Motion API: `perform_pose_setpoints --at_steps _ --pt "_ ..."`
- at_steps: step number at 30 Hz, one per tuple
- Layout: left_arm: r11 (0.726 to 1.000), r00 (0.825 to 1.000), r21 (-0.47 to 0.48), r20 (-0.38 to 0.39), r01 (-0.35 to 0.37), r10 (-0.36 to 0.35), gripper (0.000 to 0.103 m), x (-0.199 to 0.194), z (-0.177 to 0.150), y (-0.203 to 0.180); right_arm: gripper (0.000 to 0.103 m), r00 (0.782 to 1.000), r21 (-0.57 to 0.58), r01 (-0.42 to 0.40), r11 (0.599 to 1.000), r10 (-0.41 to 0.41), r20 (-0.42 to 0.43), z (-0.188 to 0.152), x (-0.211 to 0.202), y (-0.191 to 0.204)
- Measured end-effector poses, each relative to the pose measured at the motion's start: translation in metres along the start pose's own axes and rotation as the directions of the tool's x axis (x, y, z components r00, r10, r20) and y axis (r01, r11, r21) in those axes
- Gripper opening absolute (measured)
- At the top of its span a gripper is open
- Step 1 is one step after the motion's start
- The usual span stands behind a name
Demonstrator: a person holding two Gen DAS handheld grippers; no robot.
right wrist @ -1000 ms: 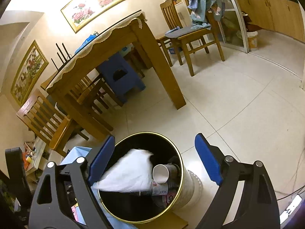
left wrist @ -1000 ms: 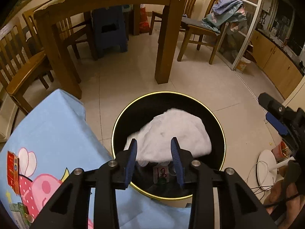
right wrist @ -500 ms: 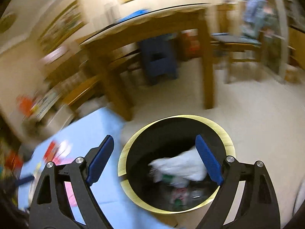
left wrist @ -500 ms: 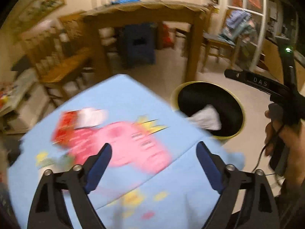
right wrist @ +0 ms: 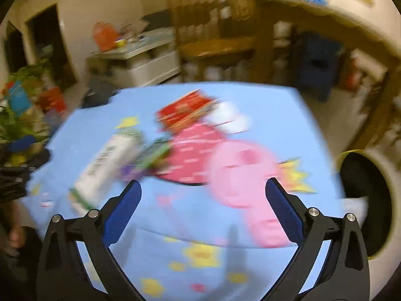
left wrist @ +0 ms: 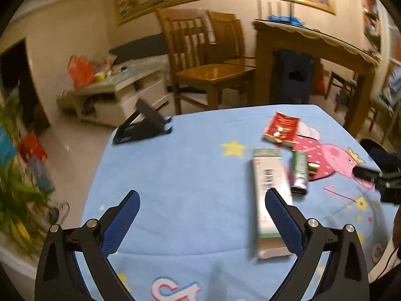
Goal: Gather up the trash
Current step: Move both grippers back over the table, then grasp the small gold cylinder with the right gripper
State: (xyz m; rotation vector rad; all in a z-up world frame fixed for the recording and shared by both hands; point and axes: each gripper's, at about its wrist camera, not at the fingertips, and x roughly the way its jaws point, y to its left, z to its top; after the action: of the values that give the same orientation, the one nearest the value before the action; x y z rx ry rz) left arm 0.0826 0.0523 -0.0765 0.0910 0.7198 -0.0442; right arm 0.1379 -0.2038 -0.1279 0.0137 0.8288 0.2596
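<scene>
While both tools hover over the blue cartoon-print cloth [left wrist: 190,175] on the table, the left hand-held gripper [left wrist: 201,219] has just spread its jaws wide and grips nothing. Left to right on the cloth lie a black folding stand [left wrist: 144,126], a long white-and-green box [left wrist: 267,195] – its near end just beside the right blue pad – a green tube [left wrist: 299,173] and a red packet [left wrist: 282,129]. The right hand-held gripper [right wrist: 203,213] has also just opened wide, empty, with the gold-rimmed black bin [right wrist: 363,200] off the table's right edge.
</scene>
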Motion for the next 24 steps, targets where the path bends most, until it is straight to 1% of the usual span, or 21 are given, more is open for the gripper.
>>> perform_pose_setpoints --at_steps 2,3,4,5,6,8,10,11,12,14,16,18,20,21,22,24 --pt "1.0 1.0 -0.02 -0.008 0.015 -0.015 0.096 0.001 0.0 0.007 0.087 1.0 -0.067 0.01 0.998 -0.011 -0.024 0.008 0.017 0.018" --pt "0.999 1.0 -0.026 0.002 0.018 -0.018 0.096 -0.002 0.0 0.009 0.072 0.999 -0.095 -0.008 0.995 0.004 -0.046 0.012 0.025 0.022" --pt "0.999 1.0 -0.029 0.012 0.024 -0.024 0.096 -0.005 -0.002 0.01 0.055 0.996 -0.107 -0.05 0.993 0.042 -0.076 0.014 0.033 0.025" --pt "0.999 0.999 -0.029 0.019 0.032 -0.032 0.096 -0.006 -0.003 0.012 0.049 0.988 -0.108 -0.111 0.988 0.097 -0.122 0.017 0.045 0.027" --pt "0.999 0.999 -0.028 0.024 0.038 -0.037 0.096 -0.007 -0.005 0.013 0.045 0.984 -0.115 -0.121 0.986 0.105 -0.142 0.019 0.051 0.025" --pt "0.999 0.999 -0.021 0.03 0.042 -0.041 0.096 -0.007 -0.006 0.014 0.047 0.985 -0.158 -0.093 0.983 0.068 -0.16 0.025 0.063 0.026" --pt "0.998 0.998 -0.025 0.034 0.049 -0.048 0.096 -0.008 -0.006 0.017 0.047 0.98 -0.161 -0.128 0.979 0.1 -0.173 0.028 0.069 0.026" --pt "0.998 0.998 -0.03 0.034 0.059 -0.057 0.096 -0.007 -0.006 0.019 0.047 0.975 -0.17 -0.159 0.973 0.128 -0.181 0.03 0.072 0.03" --pt "0.997 0.998 -0.033 0.032 0.064 -0.063 0.096 -0.006 -0.005 0.019 0.044 0.975 -0.185 -0.157 0.97 0.122 -0.186 0.03 0.074 0.033" --pt "0.997 0.998 -0.034 0.025 0.066 -0.065 0.096 -0.004 -0.005 0.019 0.044 0.976 -0.202 -0.155 0.967 0.118 -0.185 0.031 0.076 0.035" --pt "0.997 0.997 -0.033 0.014 0.073 -0.073 0.096 -0.001 -0.005 0.017 0.036 0.975 -0.209 -0.158 0.965 0.118 -0.189 0.034 0.079 0.039" --pt "0.997 0.998 -0.025 0.01 0.069 -0.069 0.096 0.0 -0.006 0.014 0.033 0.975 -0.223 -0.157 0.962 0.115 -0.192 0.035 0.077 0.04" --pt "0.998 0.998 -0.019 0.01 0.062 -0.062 0.096 0.0 -0.006 0.011 0.03 0.97 -0.231 -0.177 0.957 0.13 -0.208 0.038 0.077 0.041" --pt "0.998 0.998 -0.019 0.01 0.059 -0.058 0.096 0.001 -0.006 0.011 0.022 0.967 -0.231 -0.19 0.954 0.14 -0.214 0.039 0.076 0.04" --pt "0.998 0.998 -0.02 0.01 0.057 -0.057 0.096 0.001 -0.005 0.011 0.018 0.963 -0.23 -0.204 0.952 0.152 -0.223 0.04 0.076 0.037" --pt "0.998 0.999 -0.022 0.006 0.054 -0.054 0.096 0.002 -0.006 0.01 0.019 0.959 -0.241 -0.215 0.947 0.158 -0.235 0.04 0.073 0.032"
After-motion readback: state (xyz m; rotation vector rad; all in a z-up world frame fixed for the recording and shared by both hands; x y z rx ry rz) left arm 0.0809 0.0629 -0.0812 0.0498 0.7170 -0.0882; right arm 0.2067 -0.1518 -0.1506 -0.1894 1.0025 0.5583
